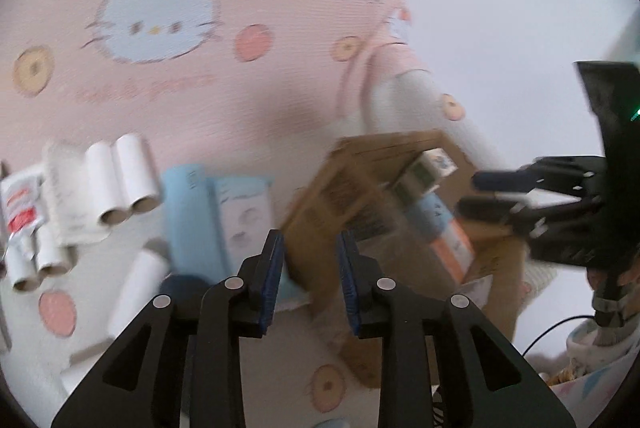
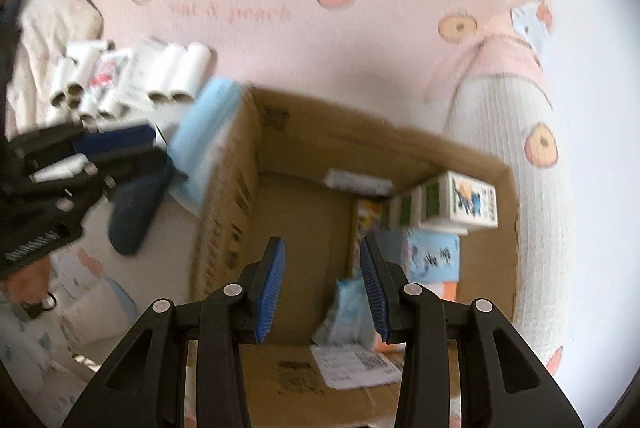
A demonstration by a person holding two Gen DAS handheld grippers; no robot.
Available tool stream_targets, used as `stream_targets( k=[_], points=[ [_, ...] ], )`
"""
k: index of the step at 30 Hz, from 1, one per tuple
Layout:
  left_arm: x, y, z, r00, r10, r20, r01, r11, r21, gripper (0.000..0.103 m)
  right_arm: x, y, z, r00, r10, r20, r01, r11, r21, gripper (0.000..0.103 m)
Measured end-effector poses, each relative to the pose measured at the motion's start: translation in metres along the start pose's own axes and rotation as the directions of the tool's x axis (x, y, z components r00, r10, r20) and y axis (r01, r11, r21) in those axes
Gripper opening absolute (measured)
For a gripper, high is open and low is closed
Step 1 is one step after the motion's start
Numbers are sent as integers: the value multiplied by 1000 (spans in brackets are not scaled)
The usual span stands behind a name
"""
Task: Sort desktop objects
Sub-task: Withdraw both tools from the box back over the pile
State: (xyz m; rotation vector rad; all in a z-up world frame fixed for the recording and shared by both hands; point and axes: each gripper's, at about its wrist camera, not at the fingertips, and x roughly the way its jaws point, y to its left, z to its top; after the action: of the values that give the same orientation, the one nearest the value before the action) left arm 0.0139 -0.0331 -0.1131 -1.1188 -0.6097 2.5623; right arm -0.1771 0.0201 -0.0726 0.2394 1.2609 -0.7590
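Both views are motion-blurred, so detail is rough. Right gripper (image 2: pixel 322 284) hangs over the open cardboard box (image 2: pixel 304 155), centre-bottom of its frame, jaws apart w/ nothing between them. Inside the box, right half: green/white cartons (image 2: pixel 460 201) at the far right corner, a light-blue carton (image 2: pixel 434 258) below them, a pale blue packet (image 2: pixel 348 312) near the bottom edge by the right finger. Left half of the box floor is bare.

Left gripper (image 1: pixel 310 280), bottom centre of its frame, also apart and empty, pointing at the box's near-left corner. Unsorted stuff sits on the pink cat-print blanket (image 1: pixel 240 99): white paper rolls (image 1: pixel 124 179) and a red/white sachet (image 1: pixel 22 203) at mid-left, a loose roll (image 1: pixel 138 284) lower left, a blue booklet-like pack (image 1: pixel 218 211) leaning just beside the box wall, and a dark navy item (image 1: pixel 180 284) partly hidden behind the left finger.

Judgement: right looks done w/ a drop, next pick falls to the left. Doing it well: go for the blue pack or loose roll, nearest the jaws; approach w/ fingers straddling the narrow side, close only once pads bracket it, lift clear of the box wall before crossing. Drop into the bare left half so cartons aren't knocked. Keep grippers apart, they're close near the box.
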Motion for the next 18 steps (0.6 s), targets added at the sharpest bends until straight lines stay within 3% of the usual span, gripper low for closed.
stream_targets(
  k=[4,8,11,14,16,18],
  points=[
    [-4,24,-10,999,36,-3,-36,997,-64,29,-22,9,2,989,65,132,-68,997,23,35],
    [-12,45,-20,997,76,12,-74,992,-106,29,-39,23,5,953,144,267,-154,988,20,35],
    [-16,58,-28,993,120,7,-118,986,-120,30,-47,35,6,917,201,343,-210,978,-12,35],
    [-20,74,-34,992,128,7,-125,979,-161,31,-53,51,6,869,267,417,-275,960,-41,35],
    [-22,85,-37,993,118,4,-115,976,-188,31,-56,63,4,821,328,468,-337,939,-66,35],
    [-23,92,-41,993,120,-8,-119,974,-194,32,-53,72,4,799,369,474,-373,923,-91,35]
  ],
)
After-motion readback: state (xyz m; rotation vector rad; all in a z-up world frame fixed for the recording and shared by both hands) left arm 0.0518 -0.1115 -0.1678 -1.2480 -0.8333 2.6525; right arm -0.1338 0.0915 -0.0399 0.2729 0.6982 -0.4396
